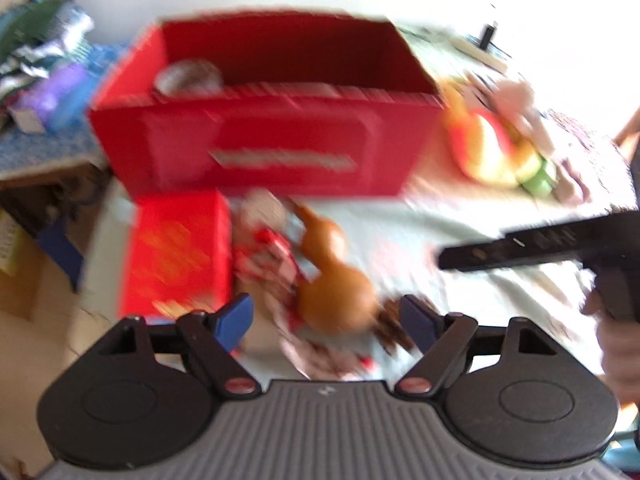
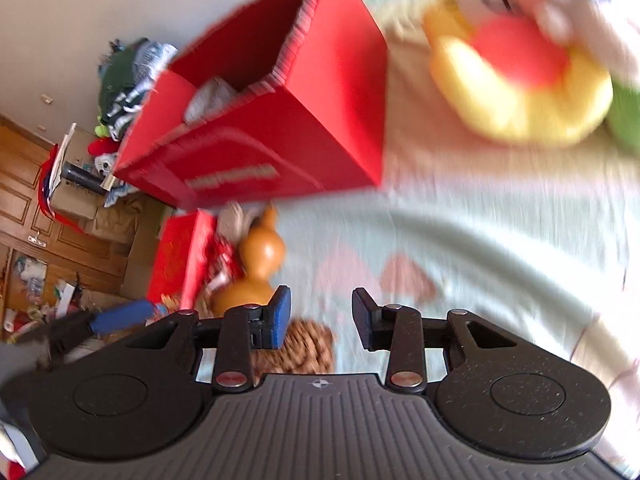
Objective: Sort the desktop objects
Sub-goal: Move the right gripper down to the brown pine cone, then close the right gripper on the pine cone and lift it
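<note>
Gourd (image 1: pixel 332 280) sits at twelve o'clock just beyond my left gripper (image 1: pixel 326 318), its fat lower bulb between the two blue fingers (image 1: pixel 236 316), which stand wide with nothing in them. Both views are smeared with motion, so whether a pad touches the bulb I cannot tell. It lies on its side on the pale counter (image 1: pixel 460 304), neck pointing away toward the big red box (image 1: pixel 272 116) at twelve o'clock further on. The box is open on top with something grey (image 1: pixel 188 76) already inside.

At ten o'clock a smaller red box (image 1: pixel 176 252) lies flat, with crumpled red-and-white wrappers (image 1: pixel 268 256) between it and the gourd. A brown patterned thing (image 1: pixel 394 328) lies just beside the bulb at my right-hand finger.

My right gripper (image 2: pixel 320 318) hangs over bare cloth, fingers parted moderately, empty. A yellow and red plush toy (image 2: pixel 516 76) lies at one o'clock from it, well apart.

Step in hand, as I judge it: the reach for the gourd, grasp not yet made. Next move calls for centring on the bulb, closing gently since the smooth round skin may slip, then lifting over the big box's near wall without snagging the wrappers.
</note>
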